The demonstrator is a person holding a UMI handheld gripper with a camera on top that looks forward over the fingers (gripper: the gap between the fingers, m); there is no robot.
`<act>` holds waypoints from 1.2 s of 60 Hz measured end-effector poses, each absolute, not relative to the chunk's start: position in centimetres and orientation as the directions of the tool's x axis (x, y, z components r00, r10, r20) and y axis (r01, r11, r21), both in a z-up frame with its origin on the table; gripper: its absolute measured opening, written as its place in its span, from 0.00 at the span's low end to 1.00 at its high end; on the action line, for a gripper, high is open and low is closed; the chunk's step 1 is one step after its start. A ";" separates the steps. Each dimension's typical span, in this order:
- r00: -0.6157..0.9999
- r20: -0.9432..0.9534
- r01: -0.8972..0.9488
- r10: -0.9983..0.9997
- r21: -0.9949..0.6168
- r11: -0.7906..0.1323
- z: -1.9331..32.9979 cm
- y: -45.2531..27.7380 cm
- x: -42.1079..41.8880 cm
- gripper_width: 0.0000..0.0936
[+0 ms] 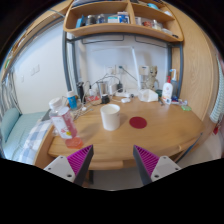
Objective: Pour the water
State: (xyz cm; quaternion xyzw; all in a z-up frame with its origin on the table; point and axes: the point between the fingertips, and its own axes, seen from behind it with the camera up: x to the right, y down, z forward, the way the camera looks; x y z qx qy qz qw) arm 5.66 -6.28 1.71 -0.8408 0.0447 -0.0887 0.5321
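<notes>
Wooden shelves [125, 22] hang over a cluttered curved counter [120, 140]. On it, a white cup [110, 117] stands beside a red coaster [138, 122], with a clear bottle [63, 120] near the left edge. Pink-padded tongs [113, 162] hover wide apart before the counter, holding nothing.

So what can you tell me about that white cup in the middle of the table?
The white cup looks like a plain round cylinder, maybe paper or plastic, standing upright on the wooden table. A small red disc lies beside it, apart. It sits well beyond the open fingers, untouched. Whether anything is inside cannot be seen.
</notes>
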 end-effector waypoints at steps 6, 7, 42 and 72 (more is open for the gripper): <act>0.990 0.103 0.050 -0.097 -0.896 -0.441 -1.0 -5.5 2.0 0.88; 0.991 0.106 0.058 -0.086 -0.896 -0.441 -1.2 -5.3 1.5 0.88; 0.994 0.102 0.104 0.023 -0.945 -0.311 -4.4 3.8 -13.5 0.88; 0.992 0.125 0.119 -0.017 -0.967 -0.227 -4.3 6.0 -12.4 0.50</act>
